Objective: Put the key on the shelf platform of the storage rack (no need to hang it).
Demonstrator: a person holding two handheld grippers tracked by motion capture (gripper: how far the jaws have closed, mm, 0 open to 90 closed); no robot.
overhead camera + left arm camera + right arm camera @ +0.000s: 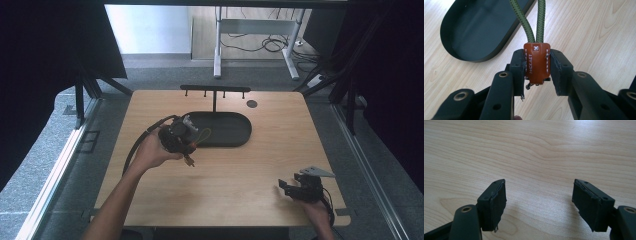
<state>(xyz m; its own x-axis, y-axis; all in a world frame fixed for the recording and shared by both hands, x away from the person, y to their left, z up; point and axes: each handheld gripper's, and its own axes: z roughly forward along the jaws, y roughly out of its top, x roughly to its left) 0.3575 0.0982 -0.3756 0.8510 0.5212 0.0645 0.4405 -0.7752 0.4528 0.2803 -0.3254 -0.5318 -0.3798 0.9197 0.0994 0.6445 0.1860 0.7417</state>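
Meanwhile, our left gripper (537, 75) clamps the keychain's brown leather tab (537, 62) for hanging on the rack (215, 90), while our right gripper (539, 202) rests open

Left claw (537, 72) clamps brown leather tab (537, 62), green cord (531, 22) above.

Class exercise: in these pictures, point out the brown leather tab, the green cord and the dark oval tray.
brown leather tab (537, 62): left gripper view, middle of its stitched face.
green cord (541, 22): left gripper view, right strand above the tab.
dark oval tray (477, 31): left gripper view, its bare floor.
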